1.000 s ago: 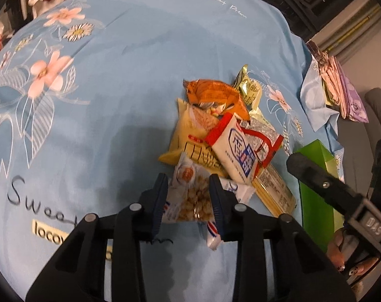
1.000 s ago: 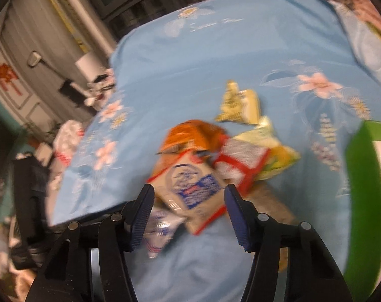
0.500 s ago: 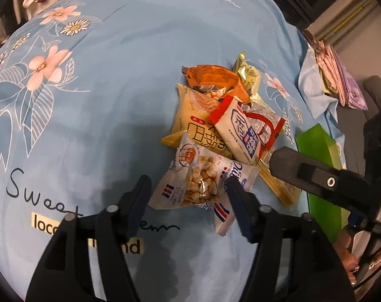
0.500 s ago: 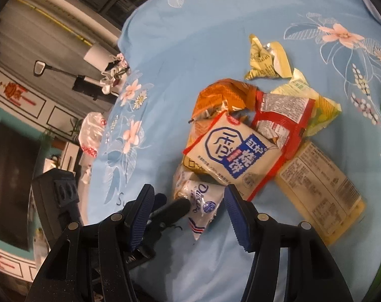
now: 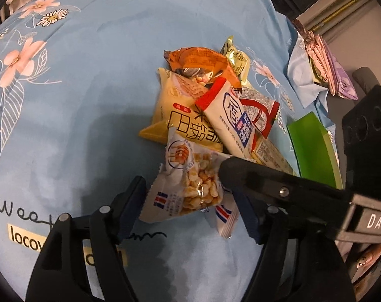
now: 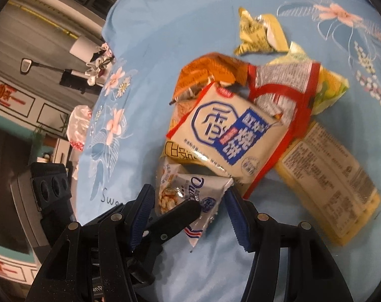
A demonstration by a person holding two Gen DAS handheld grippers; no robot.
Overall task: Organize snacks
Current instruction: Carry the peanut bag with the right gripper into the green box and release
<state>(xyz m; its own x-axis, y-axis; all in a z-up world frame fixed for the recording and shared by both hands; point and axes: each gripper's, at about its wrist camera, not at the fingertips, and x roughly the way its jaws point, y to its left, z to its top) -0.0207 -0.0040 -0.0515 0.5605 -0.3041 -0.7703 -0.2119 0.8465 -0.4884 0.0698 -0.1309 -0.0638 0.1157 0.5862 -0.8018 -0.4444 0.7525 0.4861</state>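
A heap of snack packets lies on the blue flowered sheet (image 5: 77,100). Nearest me is a clear-windowed peanut packet (image 5: 190,183) (image 6: 190,191). My left gripper (image 5: 190,193) straddles it with jaws opening, and the pads stand off its sides. My right gripper (image 6: 189,193) is open, low over the same packet, and one of its fingers (image 5: 265,178) crosses the left wrist view. The left gripper's finger (image 6: 175,216) lies between the right jaws. Behind are a white-and-blue biscuit packet (image 5: 230,115) (image 6: 223,130), a yellow packet (image 5: 180,115) and an orange packet (image 5: 198,60).
A green box (image 5: 313,148) stands right of the heap. A long yellow packet (image 6: 326,178), a red-and-clear packet (image 6: 283,85) and a small gold packet (image 6: 260,35) lie around the pile. Folded cloths (image 5: 321,73) sit at the sheet's far right edge.
The left jaws have spread and let go of the peanut packet, which now lies flat. The right gripper has come down and closer, over the same packet.
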